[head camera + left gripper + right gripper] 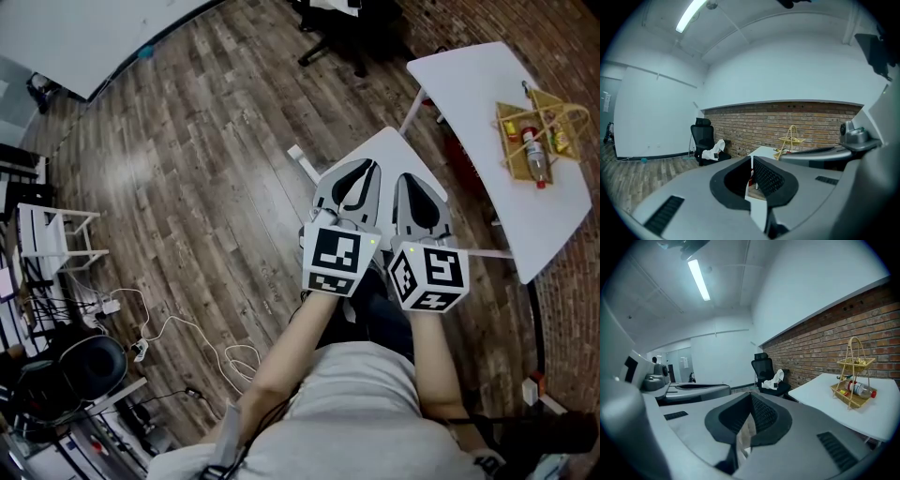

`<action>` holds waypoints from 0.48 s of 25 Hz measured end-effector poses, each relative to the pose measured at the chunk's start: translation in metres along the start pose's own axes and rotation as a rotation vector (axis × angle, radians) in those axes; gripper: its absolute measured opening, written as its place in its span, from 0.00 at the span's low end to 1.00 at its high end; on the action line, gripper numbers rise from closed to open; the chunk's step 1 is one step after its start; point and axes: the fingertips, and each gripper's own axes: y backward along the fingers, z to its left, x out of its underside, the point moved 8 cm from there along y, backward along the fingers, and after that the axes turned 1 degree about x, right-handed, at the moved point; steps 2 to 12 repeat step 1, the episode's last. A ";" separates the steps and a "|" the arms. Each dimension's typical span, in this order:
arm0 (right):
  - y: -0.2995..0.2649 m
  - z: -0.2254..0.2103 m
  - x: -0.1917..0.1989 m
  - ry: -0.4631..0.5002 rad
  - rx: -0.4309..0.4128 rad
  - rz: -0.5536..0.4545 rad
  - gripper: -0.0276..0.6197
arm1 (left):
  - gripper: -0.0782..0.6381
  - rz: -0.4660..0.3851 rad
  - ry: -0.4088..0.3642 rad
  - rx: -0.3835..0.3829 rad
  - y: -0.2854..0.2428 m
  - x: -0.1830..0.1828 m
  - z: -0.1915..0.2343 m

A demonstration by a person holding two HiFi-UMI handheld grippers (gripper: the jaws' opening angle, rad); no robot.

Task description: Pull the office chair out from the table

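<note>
Black office chair (761, 365) sits off the table's (825, 394) far end. We hold left gripper (751, 159) and right gripper (750, 395) shut and empty: pre-reach or post-pull.

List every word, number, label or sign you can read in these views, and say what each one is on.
No text can be read.
Marker cube at the left and marker cube at the right: black-and-white square patterns only, no letters or digits.
Bottle in the wire basket: it has a label, too small to read.
Sheet on the far wall: too small and blurred to read.
</note>
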 end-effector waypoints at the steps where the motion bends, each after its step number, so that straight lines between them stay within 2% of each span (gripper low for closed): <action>1: 0.001 -0.001 -0.001 -0.001 0.001 -0.003 0.07 | 0.14 0.000 -0.002 0.001 0.000 -0.001 -0.002; 12: 0.001 -0.001 -0.001 -0.001 0.001 -0.003 0.07 | 0.14 0.000 -0.002 0.001 0.000 -0.001 -0.002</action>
